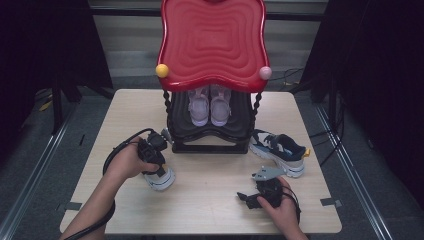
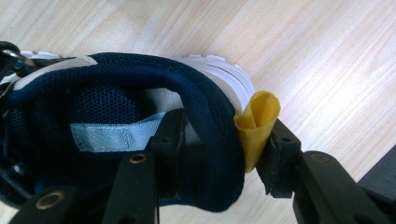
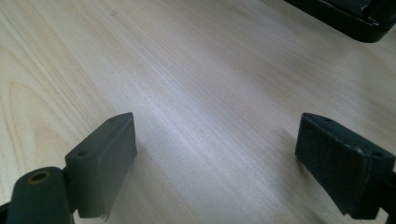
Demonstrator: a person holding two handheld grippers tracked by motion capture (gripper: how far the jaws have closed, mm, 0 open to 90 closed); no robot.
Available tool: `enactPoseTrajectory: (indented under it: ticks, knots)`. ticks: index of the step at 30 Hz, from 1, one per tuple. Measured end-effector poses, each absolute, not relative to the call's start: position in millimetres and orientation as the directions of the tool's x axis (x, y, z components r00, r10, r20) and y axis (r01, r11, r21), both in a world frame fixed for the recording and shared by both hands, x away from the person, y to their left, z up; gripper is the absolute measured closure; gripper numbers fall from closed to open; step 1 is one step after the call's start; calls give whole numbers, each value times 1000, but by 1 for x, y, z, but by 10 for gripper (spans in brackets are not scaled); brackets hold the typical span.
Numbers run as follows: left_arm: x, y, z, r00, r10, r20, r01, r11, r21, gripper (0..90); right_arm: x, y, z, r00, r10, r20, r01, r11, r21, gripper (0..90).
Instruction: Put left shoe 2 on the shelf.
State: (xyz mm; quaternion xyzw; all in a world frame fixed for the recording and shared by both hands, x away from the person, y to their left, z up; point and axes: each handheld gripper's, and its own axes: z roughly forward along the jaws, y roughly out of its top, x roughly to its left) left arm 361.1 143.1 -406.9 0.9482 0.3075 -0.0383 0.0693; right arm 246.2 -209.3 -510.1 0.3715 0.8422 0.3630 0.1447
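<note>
Hands at the near edge of the bench (image 1: 210, 210) carry my two grippers. On the near right, the right gripper (image 1: 248, 198) lies low over bare wood with its jaws spread wide apart and nothing between them; in the right gripper view the two black pads (image 3: 105, 158) frame only pale grain, with a corner of the black rack base (image 3: 355, 16) far off at the top.

A little farther in on the left, the left gripper (image 1: 159, 167) points down onto a navy sneaker (image 1: 161, 179) that sits on the bench just in front of the rack's left corner. In the left gripper view one jaw reaches inside the sneaker's (image 2: 140, 107) padded collar and the other stands outside the heel against the yellow pull loop (image 2: 257, 121), so the heel wall lies between them. I cannot tell whether the pads truly press on it.

Beyond the right hand, the matching navy sneaker (image 1: 279, 148) lies on its sole near the rack's right corner, well apart from the first.

At the far middle stands the shoe rack (image 1: 212, 125), its black lower shelf holding a pair of pale pink sneakers (image 1: 210, 106) side by side, toes toward me, under a wavy red top (image 1: 212, 42) with a yellow knob (image 1: 162, 70) and a pink knob (image 1: 265, 73).
</note>
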Motion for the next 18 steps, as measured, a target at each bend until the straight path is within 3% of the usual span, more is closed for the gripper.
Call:
enactPoseTrajectory:
  ticks: [18]
  knots:
    - [368, 132, -418, 794, 590, -143, 597, -802, 8, 606, 246, -209, -510, -682, 731, 25, 520, 461, 719, 120]
